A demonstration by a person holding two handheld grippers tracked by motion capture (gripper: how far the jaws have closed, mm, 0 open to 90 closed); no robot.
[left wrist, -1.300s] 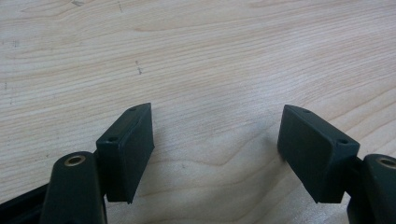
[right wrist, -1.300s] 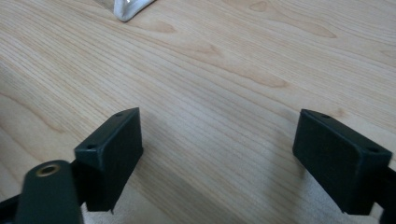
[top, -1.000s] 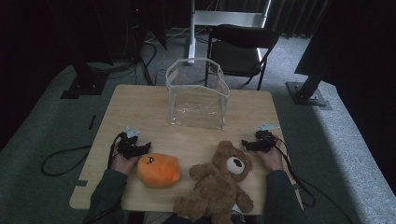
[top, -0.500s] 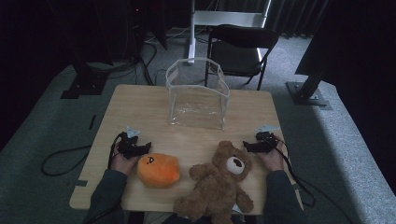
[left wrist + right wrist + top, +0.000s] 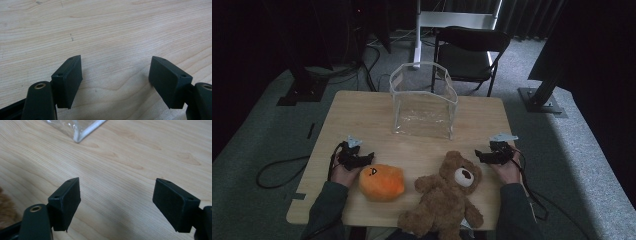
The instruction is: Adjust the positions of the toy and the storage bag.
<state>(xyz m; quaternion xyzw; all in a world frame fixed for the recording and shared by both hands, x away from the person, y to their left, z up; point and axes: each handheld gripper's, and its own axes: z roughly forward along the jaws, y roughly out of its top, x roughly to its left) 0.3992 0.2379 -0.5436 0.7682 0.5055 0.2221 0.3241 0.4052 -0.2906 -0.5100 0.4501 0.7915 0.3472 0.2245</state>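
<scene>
While toys lie outside, clear bin (image 5: 424, 107) gapes.

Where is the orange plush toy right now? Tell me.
In the high view, the orange plush toy lies near the table's front edge on the left side, just right of the left hand-held gripper and left of the brown teddy bear.

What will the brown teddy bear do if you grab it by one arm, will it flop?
Probably yes. The teddy bear lies sprawled on the table with limbs splayed, so it looks soft and its body would likely dangle. Its plush fur suggests it is light for its size. It should not roll or break, only sag.
</scene>
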